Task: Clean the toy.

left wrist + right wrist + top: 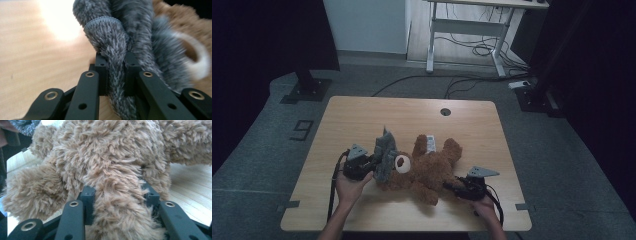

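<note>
A brown teddy bear (427,170) lies on its back across the near half of the desk (362,120), head toward the left. A grey furry cloth (384,155) sits bunched against the bear's head. The left hand (349,187) comes in from the bottom edge, its forearm angled up and inward, and its left hand-held gripper (116,75) points right, clamped on a fold of the grey furry cloth. The right hand (484,205) rests low near the desk's front edge; the right hand-held gripper (120,195) points left, jaws closed around one of the bear's limbs.
</note>
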`<state>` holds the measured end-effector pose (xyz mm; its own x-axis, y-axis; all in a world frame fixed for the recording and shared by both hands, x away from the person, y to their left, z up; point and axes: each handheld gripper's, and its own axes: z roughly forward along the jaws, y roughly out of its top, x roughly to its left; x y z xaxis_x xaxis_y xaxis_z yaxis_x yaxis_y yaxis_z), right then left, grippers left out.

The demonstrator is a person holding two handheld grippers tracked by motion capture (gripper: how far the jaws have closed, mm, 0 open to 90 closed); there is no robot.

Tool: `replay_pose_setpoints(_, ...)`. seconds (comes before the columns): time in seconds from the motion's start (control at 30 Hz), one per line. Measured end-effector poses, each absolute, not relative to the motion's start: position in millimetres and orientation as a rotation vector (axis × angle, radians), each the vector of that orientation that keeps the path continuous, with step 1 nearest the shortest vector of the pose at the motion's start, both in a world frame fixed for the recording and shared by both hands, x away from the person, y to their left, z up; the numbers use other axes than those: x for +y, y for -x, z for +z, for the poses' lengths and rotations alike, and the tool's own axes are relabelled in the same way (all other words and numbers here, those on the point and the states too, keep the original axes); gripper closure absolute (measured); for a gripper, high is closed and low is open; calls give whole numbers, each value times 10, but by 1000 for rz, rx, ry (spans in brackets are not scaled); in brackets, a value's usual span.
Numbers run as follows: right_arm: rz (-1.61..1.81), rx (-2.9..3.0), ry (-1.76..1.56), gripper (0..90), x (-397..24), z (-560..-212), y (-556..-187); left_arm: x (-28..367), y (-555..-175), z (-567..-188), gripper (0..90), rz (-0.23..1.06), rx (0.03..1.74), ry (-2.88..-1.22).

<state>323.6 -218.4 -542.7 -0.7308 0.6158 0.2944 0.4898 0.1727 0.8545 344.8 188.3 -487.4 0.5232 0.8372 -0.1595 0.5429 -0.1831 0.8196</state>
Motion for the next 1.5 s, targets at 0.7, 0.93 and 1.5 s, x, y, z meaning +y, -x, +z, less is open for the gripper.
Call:
replay_pose_setpoints(0.7, 1611, 2309, -1109, 579, -2187, -5436, -3238, 1996, -3388, -5329, 781, 326, 1221, -2077)
replay_pose_setpoints(0.93, 1615, 2304, -1113, 579, -2206, -5444, -3235, 2110, -3365, -5030, 775, 377, 1195, -1978)
replay_pose_setpoints(1.5, 1618, 2306, -1109, 579, -2208, -5446, -3236, 846, -3384, -4123, 774, 399, 785, -1993)
